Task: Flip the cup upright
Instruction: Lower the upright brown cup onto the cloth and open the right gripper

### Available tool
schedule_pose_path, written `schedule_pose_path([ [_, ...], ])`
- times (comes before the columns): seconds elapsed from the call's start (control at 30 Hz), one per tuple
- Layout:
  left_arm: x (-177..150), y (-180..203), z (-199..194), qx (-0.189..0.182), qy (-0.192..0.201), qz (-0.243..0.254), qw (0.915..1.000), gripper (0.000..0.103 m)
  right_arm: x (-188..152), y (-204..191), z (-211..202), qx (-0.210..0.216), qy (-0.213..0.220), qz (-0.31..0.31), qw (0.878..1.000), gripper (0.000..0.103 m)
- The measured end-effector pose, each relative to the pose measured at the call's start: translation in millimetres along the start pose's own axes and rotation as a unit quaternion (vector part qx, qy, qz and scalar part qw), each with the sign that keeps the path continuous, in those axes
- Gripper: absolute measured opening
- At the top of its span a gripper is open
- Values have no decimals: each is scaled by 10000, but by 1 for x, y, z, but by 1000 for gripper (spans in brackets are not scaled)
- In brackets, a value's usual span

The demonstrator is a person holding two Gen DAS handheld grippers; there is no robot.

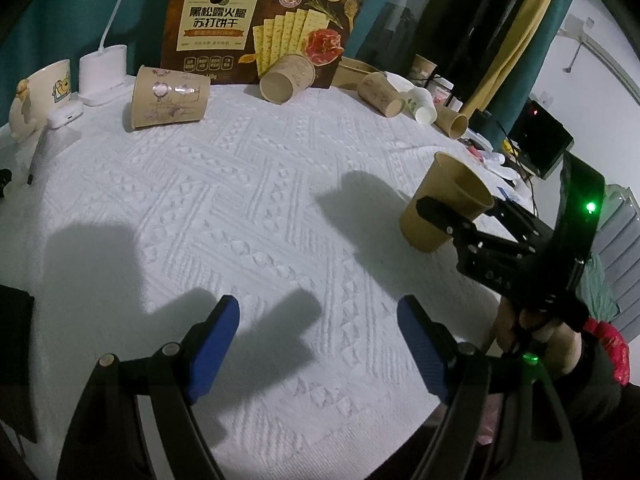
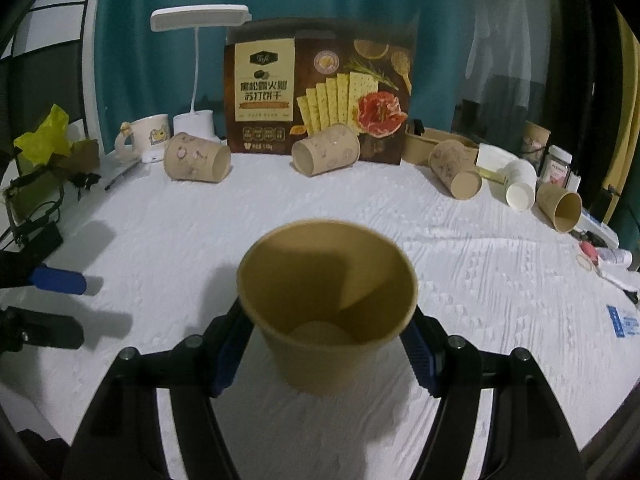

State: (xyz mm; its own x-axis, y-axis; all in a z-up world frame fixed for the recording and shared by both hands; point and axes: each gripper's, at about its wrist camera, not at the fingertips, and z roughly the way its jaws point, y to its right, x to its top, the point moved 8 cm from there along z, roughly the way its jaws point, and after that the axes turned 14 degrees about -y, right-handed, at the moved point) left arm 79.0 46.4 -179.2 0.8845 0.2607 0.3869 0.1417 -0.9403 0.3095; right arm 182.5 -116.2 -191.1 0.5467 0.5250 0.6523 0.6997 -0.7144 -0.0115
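Closest in, the right tongs [image 2: 326, 356] have their blue pads on either side of a plain brown paper cup [image 2: 328, 300], gripping it low on its wall. The cup stands mouth up, tilted slightly, on the white textured cloth [image 2: 280, 200] that covers the surface; from the left wrist view the same cup [image 1: 444, 204] sits off to the right with a black finger across its side. The left tongs [image 1: 318, 346] are spread wide and hold nothing (only their shadows fall on the cloth beneath them).

Along the far edge several more paper cups lie on their sides: a printed one [image 2: 196, 158] near a cartoon mug [image 2: 144, 136], another [image 2: 326, 150] leaning in front of the brown cracker box [image 2: 320, 88], a third [image 2: 456, 174] further right, then a white cup [image 2: 520, 188] and a plain brown one [image 2: 560, 206]. A white desk lamp [image 2: 198, 18] stands behind the mug.
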Motion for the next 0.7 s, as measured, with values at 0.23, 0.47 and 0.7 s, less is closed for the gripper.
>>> schedule_pose_path([
  [0.23, -2, 6, -2, 66, 15, 85, 9999, 81, -19, 3, -10, 45, -165, 303, 9994, 68],
  [0.47, -3, 12, -1, 156, -28, 184, 9997, 81, -47, 14, -26, 22, -302, 739, 9968, 68],
  [0.7, -3, 24, 0, 338, 37, 382, 9987, 81, -74, 27, -43, -97, -431, 1055, 9934, 68],
])
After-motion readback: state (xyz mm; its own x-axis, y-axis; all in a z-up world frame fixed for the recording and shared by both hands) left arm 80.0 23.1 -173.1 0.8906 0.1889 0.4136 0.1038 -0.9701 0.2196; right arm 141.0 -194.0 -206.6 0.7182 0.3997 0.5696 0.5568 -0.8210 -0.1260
